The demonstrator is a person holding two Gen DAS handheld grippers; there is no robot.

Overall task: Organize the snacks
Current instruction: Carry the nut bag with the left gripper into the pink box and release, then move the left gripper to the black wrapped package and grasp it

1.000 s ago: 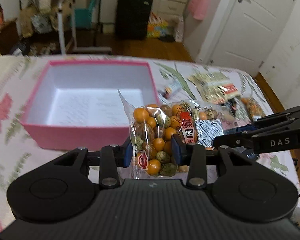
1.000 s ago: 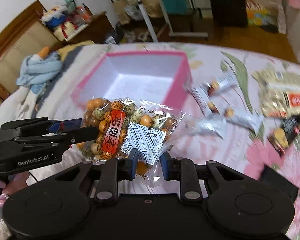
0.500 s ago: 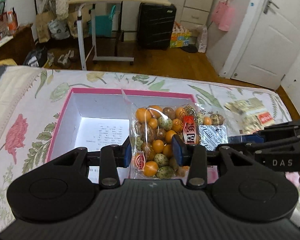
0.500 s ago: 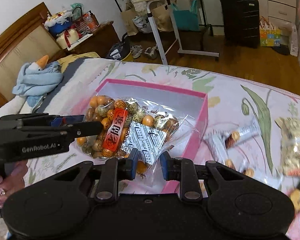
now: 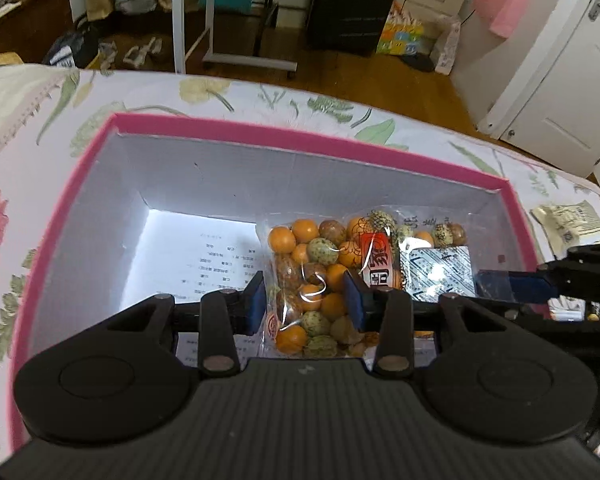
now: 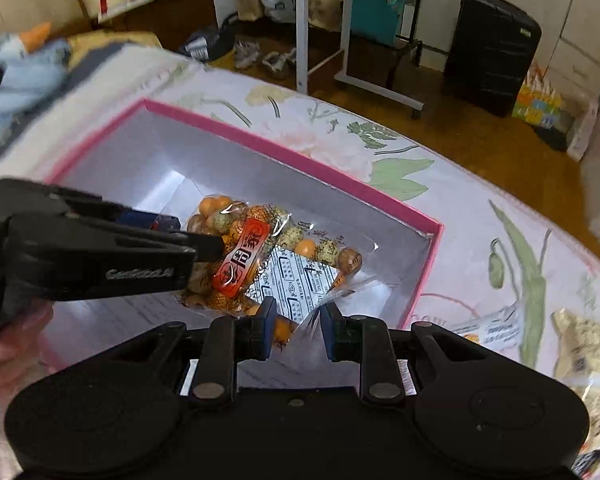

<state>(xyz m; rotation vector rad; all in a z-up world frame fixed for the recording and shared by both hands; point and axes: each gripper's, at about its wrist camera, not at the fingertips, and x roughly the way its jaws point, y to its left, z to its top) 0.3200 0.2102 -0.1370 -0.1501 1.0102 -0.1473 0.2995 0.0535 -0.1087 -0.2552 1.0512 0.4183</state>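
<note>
The pink box (image 5: 296,142) floor is lying bare left of the left claw (image 5: 306,302); its walls are hemming both claws.

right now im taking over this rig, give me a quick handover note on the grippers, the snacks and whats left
Left gripper: shut on the clear bag of coated nuts, around its left part.
Right gripper: shut on the bag's crinkled right corner.
The bag hangs between both grippers, inside the walls of the pink box toward its right end; whether it touches the floor is unclear.
Done: bag carried over and into the box, which otherwise holds only a printed sheet.
Left: release the bag, then fetch the other packets lying on the floral bedspread to the right, such as the beige packet.
</note>
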